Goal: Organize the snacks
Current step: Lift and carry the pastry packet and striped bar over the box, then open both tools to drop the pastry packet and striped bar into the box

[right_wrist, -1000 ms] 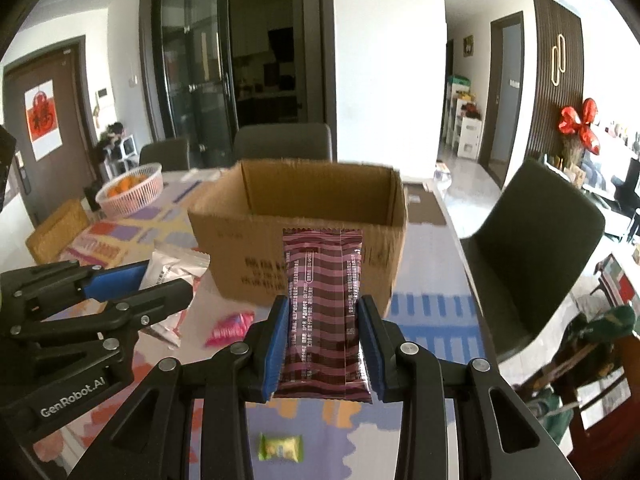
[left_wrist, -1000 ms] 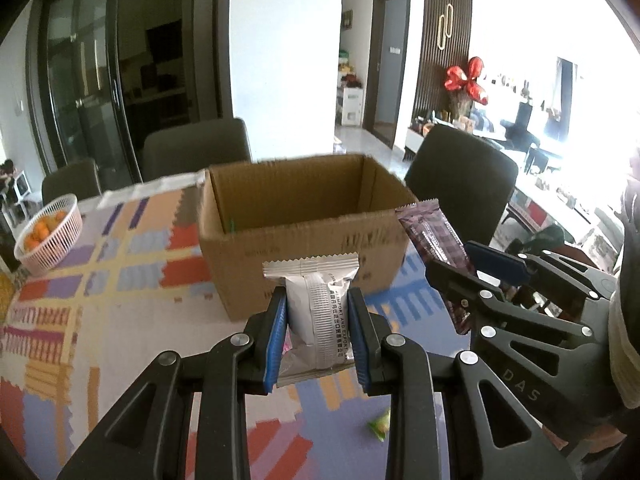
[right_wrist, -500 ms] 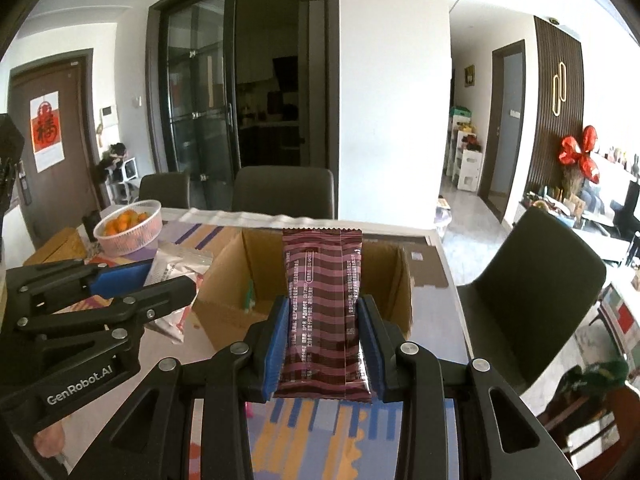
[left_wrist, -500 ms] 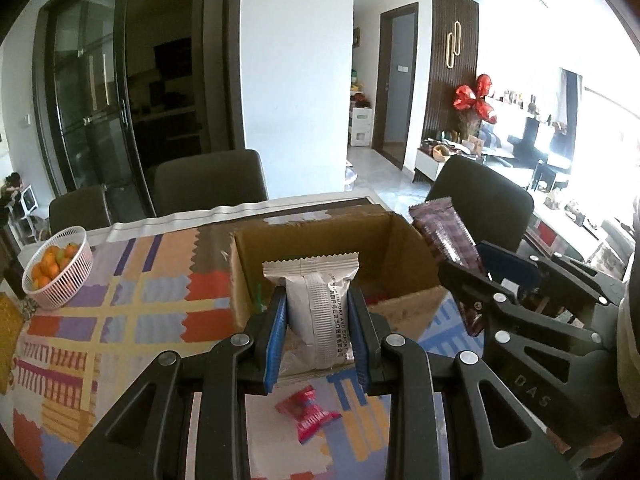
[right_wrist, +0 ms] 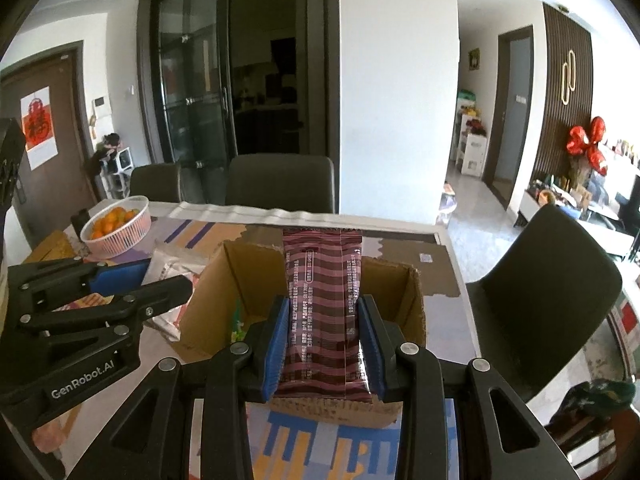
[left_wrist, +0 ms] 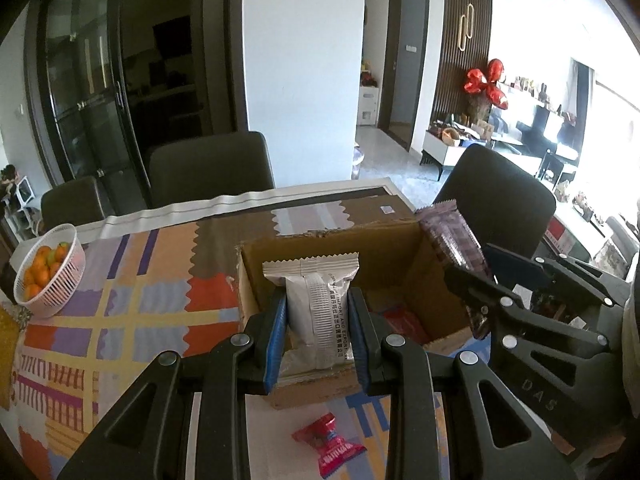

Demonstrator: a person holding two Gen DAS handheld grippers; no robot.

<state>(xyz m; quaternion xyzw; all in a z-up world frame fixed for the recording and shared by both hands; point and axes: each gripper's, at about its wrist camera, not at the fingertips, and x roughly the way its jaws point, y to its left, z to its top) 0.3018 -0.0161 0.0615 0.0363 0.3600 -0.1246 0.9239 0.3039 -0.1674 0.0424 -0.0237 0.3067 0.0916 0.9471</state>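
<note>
- Held two snack packets above the open cardboard box (left_wrist: pixel 400 248), so judged the step as the carry-and-drop stage of organizing snacks
- Left gripper (left_wrist: pixel 318 334) pinched a silver-white foil packet (left_wrist: pixel 316 304) upright between its blue pads, poised over the box's near left part
- Right gripper (right_wrist: pixel 323 342) clamped on a maroon striped bar wrapper (right_wrist: pixel 322 300), standing upright over the box's near wall
- Showed red wrappers on the box floor in the left view and something green at an inner corner in the right view; exact items not clear
- Left a red twist-wrapped candy (left_wrist: pixel 330 442) on the patterned tablecloth (left_wrist: pixel 120 312), just short of the box, not yet collected
- Called next, by judgement, for lowering both packets further past the rim, then spreading the jaws to release them inside
- Risked catching a packet on the near wall if released too early
</note>
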